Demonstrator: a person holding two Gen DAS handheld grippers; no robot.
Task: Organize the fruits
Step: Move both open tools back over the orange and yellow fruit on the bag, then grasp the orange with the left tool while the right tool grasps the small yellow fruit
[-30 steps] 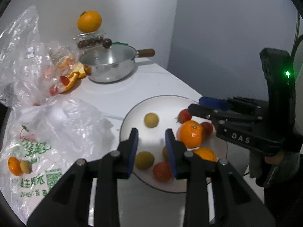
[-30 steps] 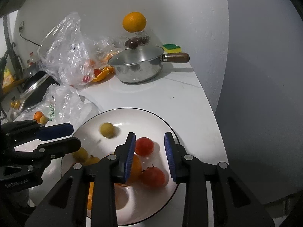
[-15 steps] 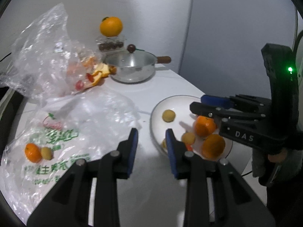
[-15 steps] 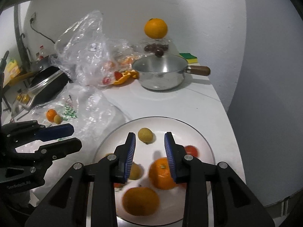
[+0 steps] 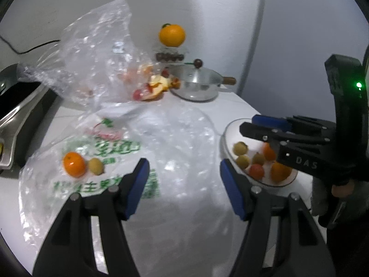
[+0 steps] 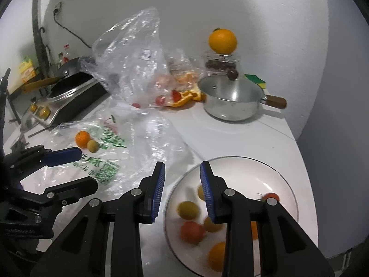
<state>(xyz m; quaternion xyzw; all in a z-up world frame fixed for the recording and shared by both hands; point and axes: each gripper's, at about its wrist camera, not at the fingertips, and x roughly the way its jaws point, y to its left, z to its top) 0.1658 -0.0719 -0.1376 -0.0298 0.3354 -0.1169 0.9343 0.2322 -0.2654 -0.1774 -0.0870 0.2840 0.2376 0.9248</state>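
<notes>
A white plate [image 5: 224,138] [image 6: 276,168] holds several small fruits: oranges, red tomatoes and yellow ones. On the printed plastic bag [image 5: 103,150] lie a small orange [image 5: 74,164] [image 6: 82,138] and a yellow fruit [image 5: 95,166] [image 6: 93,146]. My left gripper [image 5: 184,164] [image 6: 85,168] hovers over the bag, right of those two fruits; its jaws are opening, with nothing between them. My right gripper [image 6: 183,165] [image 5: 248,124] hangs over the plate's left rim. Its jaws stand close together and hold nothing.
A lidded steel pot [image 6: 230,101] stands at the back, with an orange [image 6: 222,40] on a clear box behind it. A crumpled clear bag [image 5: 92,57] with fruit and peel [image 5: 159,87] lies at the back left. A stove [image 6: 69,97] is at far left. The counter edge runs just right of the plate.
Both grippers have swung left, away from the middle of the plate toward the printed bag. The left jaws have gone from nearly closed to wide apart. The right jaws look the same.
</notes>
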